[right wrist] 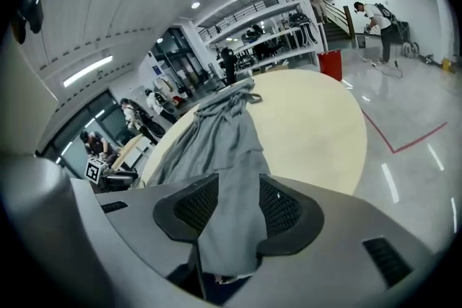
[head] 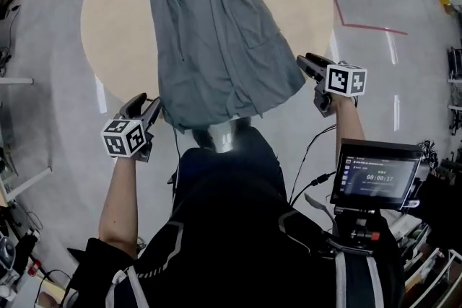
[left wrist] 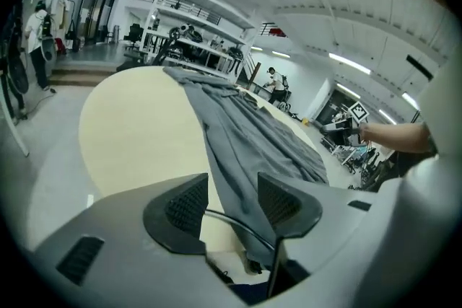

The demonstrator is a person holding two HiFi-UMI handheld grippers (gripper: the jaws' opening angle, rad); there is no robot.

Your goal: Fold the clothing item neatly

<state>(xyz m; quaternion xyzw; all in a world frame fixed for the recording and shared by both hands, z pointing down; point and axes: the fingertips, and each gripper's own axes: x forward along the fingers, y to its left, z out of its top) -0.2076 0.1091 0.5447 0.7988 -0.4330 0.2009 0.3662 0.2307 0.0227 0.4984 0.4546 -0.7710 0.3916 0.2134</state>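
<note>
A grey robe-like garment [head: 216, 40] lies lengthwise on the round beige table [head: 115, 18], its near end hanging over the table's front edge. My left gripper [head: 146, 106] is at the garment's near left corner. In the left gripper view [left wrist: 233, 202] its jaws stand apart, the cloth edge [left wrist: 245, 148] runs along the right pad, and bare table shows beside the left pad. My right gripper [head: 309, 61] is at the near right corner. In the right gripper view [right wrist: 238, 205] a loose fold of the garment [right wrist: 224, 148] hangs between the wide-set jaws.
A monitor on a stand [head: 377, 177] sits low at my right side. Red tape [head: 361, 25] marks the floor right of the table. Shelving and several people stand in the background of both gripper views. Grey floor surrounds the table.
</note>
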